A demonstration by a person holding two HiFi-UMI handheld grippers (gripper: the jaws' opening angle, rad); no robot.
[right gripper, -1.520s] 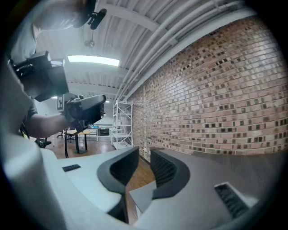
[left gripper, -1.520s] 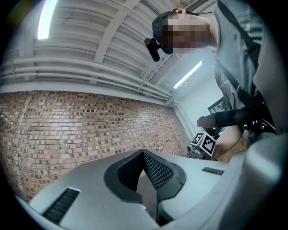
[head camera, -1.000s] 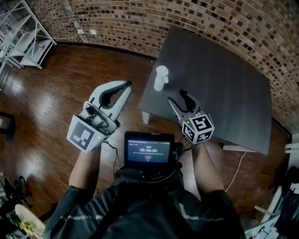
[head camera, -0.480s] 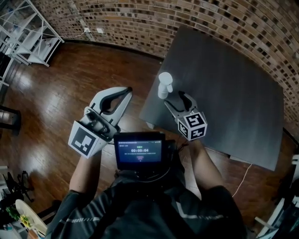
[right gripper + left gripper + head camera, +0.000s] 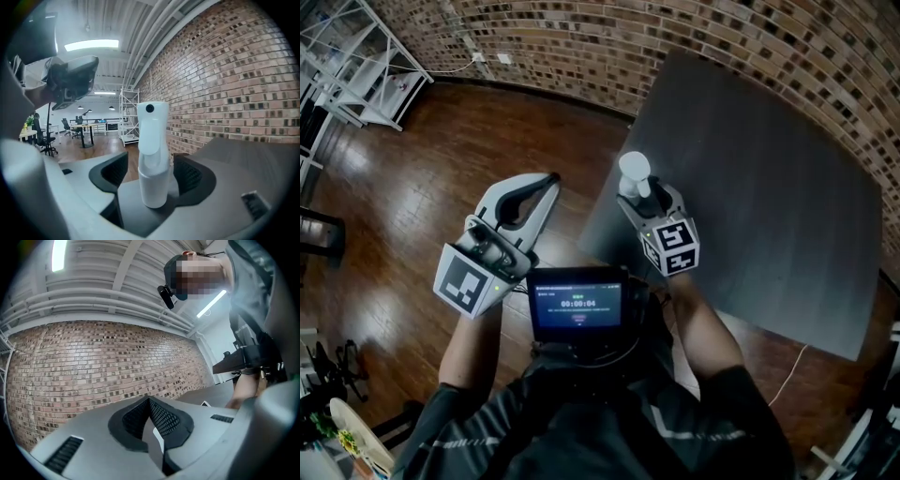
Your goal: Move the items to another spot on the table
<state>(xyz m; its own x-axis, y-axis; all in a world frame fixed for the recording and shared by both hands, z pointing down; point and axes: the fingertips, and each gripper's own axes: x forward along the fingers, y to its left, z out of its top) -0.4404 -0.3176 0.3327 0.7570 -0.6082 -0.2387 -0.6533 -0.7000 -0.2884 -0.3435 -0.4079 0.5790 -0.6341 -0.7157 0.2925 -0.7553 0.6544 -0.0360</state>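
Standing spray bottle (image 5: 152, 140), between right gripper (image 5: 151, 174) jaws, just opened

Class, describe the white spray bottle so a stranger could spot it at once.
Find the dark table beside the brick wall. Toward its near left corner stands a white spray bottle, upright. Its pale body and nozzle head stand out against the dark top.

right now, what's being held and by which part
Nothing is held. Right gripper jaws have just been opening, bottle loose between them; left gripper shut, empty.
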